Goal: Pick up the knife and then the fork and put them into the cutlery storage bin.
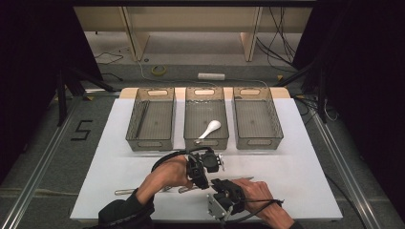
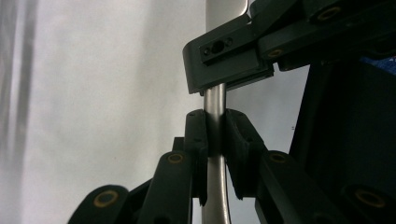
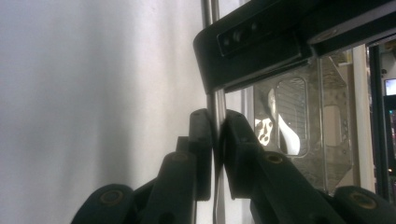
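Observation:
A slim metal utensil (image 1: 184, 189) lies low over the white table (image 1: 305, 162) near its front edge, and both grippers hold it. My left gripper (image 1: 199, 183) comes in from the left; in the left gripper view its jaws (image 2: 215, 140) are shut on the rounded metal handle (image 2: 215, 98). Right beside it my right gripper (image 1: 216, 182) reaches in from the right. In the right gripper view its pads (image 3: 215, 140) press on the thin metal shaft (image 3: 211, 14). Each gripper view shows the other gripper's black jaw just beyond its own.
Three clear plastic bins stand in a row at the back: left (image 1: 138, 142), middle (image 1: 206, 143), right (image 1: 258, 142). A white spoon (image 1: 210, 129) lies in the middle bin. Another short metal piece (image 1: 125, 192) rests at the front left beside the forearm.

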`<state>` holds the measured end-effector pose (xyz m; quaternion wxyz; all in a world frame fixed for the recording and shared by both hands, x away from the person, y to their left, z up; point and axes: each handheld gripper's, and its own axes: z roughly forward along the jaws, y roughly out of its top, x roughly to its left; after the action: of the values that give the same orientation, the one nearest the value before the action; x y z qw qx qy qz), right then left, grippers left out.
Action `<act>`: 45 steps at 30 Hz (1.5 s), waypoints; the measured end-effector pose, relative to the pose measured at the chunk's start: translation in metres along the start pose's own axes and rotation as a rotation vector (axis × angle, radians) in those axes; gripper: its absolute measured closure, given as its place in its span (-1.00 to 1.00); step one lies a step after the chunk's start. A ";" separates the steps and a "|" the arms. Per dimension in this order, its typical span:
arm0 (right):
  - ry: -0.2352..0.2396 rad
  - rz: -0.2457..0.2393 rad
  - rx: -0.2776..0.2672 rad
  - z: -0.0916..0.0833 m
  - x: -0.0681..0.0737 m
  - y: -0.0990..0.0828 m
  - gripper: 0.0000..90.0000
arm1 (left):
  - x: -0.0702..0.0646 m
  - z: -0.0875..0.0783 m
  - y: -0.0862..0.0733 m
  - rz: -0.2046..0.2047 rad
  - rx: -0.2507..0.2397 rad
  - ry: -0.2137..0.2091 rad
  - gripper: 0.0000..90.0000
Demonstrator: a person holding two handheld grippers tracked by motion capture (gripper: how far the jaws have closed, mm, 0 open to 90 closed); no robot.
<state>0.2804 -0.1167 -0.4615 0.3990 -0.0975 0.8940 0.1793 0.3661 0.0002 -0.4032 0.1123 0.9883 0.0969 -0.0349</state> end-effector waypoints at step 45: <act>-0.067 0.756 0.045 -0.003 -0.130 -0.124 0.87 | 0.020 -0.034 -0.163 -0.422 -0.668 0.319 -0.64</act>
<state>0.4041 -0.2273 -0.3926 0.3357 0.2541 0.8569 0.2972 0.3548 0.1679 -0.4071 0.4004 0.8492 0.3192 0.1293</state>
